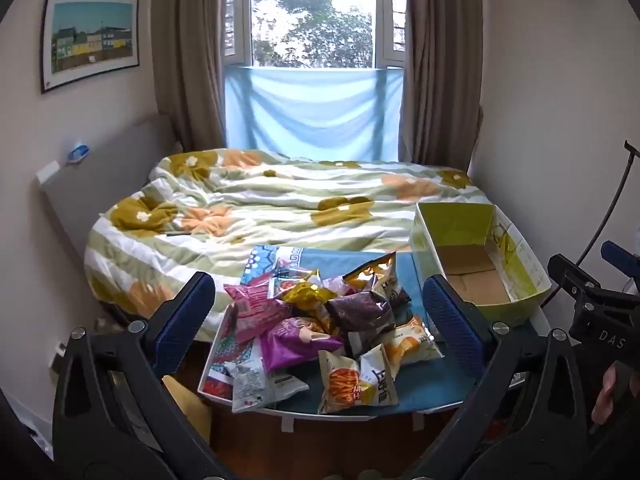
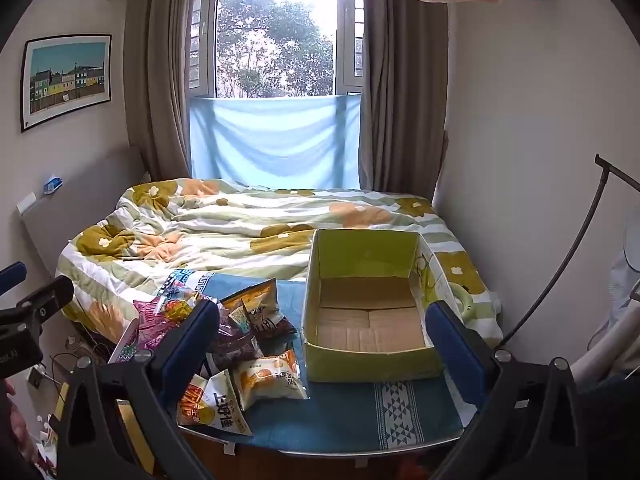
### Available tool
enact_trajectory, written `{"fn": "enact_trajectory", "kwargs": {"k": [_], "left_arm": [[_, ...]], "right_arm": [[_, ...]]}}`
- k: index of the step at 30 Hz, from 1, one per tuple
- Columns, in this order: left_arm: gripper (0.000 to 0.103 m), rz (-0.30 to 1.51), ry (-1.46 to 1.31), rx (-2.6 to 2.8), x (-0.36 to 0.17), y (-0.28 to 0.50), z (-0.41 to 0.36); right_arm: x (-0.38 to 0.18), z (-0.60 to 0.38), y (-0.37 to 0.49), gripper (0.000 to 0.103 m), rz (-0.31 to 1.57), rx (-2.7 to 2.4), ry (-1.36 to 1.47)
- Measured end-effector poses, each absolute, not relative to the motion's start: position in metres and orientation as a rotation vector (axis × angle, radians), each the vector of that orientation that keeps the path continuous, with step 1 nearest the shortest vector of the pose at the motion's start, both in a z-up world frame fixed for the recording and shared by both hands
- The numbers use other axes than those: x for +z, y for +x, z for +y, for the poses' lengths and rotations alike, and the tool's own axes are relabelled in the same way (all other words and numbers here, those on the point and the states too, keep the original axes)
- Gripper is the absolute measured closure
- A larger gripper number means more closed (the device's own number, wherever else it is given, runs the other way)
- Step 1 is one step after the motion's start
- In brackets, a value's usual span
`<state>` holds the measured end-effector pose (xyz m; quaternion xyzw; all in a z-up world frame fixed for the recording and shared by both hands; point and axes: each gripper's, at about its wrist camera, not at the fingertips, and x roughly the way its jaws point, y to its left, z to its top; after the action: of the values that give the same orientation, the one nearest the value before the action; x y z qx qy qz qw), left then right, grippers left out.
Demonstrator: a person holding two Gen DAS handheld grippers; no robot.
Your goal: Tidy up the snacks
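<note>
A heap of snack bags (image 1: 320, 328) lies on a small table under a blue patterned cloth (image 1: 424, 388), at the foot of a bed. An empty green cardboard box (image 1: 476, 256) stands to the right of the heap, its brown floor bare. My left gripper (image 1: 320, 320) hovers in front of the heap, open, nothing between its blue pads. From the right wrist, the snack bags (image 2: 240, 340) sit lower left and the green box (image 2: 368, 312) fills the middle. My right gripper (image 2: 324, 332) is open in front of the box, holding nothing.
Behind the table is a bed with a flowered quilt (image 1: 280, 200), then a curtained window (image 1: 312, 16). A framed picture (image 1: 90, 40) hangs on the left wall. A thin black lamp stand (image 2: 560, 256) curves up at the right. The other gripper's body (image 1: 600, 312) shows at the right edge.
</note>
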<state>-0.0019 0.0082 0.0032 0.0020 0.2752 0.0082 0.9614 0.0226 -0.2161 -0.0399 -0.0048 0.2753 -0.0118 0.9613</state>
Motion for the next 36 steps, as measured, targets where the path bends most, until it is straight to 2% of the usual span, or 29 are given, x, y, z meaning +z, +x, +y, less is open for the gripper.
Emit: {"fn": "enact_trajectory", "kwargs": {"k": [36], "left_arm": [[0.0, 0.567, 0.017, -0.02, 0.003, 0.011, 0.011]], "right_arm": [[-0.043, -0.21, 0.027, 0.0, 0.589, -0.064, -0.001]]}}
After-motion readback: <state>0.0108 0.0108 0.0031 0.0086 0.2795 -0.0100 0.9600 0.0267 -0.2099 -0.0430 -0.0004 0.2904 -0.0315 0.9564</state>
